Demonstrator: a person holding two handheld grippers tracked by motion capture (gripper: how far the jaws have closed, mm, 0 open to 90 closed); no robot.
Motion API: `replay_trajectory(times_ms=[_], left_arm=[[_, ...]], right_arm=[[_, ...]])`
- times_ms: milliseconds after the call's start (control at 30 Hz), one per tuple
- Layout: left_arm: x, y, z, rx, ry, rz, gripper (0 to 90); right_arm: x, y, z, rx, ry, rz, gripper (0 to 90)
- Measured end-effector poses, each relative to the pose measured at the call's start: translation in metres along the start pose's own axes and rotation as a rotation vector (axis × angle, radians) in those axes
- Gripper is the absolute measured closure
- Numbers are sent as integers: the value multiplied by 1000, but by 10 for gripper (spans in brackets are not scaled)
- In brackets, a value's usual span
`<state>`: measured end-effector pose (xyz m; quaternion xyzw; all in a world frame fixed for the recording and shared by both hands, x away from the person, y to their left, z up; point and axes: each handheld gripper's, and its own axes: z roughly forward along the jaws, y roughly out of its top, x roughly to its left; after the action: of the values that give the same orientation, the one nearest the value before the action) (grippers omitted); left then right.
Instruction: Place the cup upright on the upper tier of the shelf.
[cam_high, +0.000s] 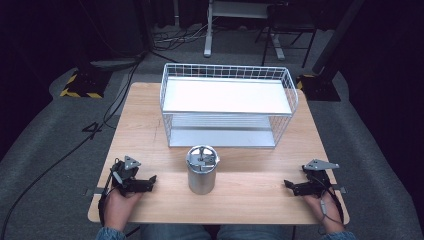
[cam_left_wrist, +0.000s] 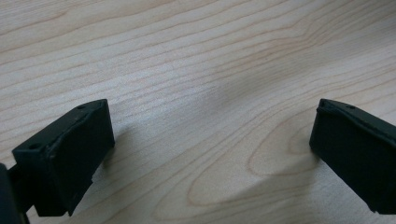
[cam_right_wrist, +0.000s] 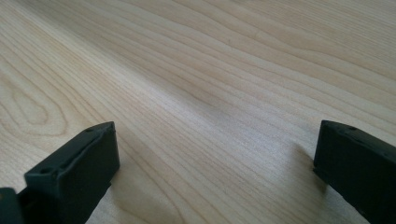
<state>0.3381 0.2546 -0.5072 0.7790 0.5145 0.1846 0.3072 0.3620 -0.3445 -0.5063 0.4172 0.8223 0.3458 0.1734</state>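
A shiny steel canister (cam_high: 201, 176) with a lid and a small handle on top stands upright near the front middle of the wooden table (cam_high: 250, 187). My left gripper (cam_high: 148, 183) rests on the table to the canister's left, jaws pointing toward it, a hand's width away. My right gripper (cam_high: 291, 186) rests on the table farther off to the canister's right, also pointing inward. In the left gripper view the left gripper (cam_left_wrist: 210, 140) stands open over bare wood. The right gripper (cam_right_wrist: 215, 158) is likewise open with nothing between its fingers.
A white wire rack (cam_high: 227, 67) with two flat shelves stands behind the canister, across the table's far half. Bare wood lies on both sides of the canister. Beyond the table are grey floor, cables and stand legs.
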Motion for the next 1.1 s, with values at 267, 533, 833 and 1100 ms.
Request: replay_trajectory(times_ms=[267, 533, 833, 1100], left_arm=[[-1, 0, -2, -2, 14, 4, 0], [-6, 4, -20, -69, -15, 6, 0], [-15, 10, -44, -167, -62, 23, 0], [-25, 16, -62, -257, -120, 17, 0]], right_arm=[[1, 0, 0, -2, -8, -2, 10], [1, 0, 0, -2, -9, -2, 13], [1, 0, 0, -2, -10, -1, 14], [1, 0, 0, -2, -10, -1, 16]])
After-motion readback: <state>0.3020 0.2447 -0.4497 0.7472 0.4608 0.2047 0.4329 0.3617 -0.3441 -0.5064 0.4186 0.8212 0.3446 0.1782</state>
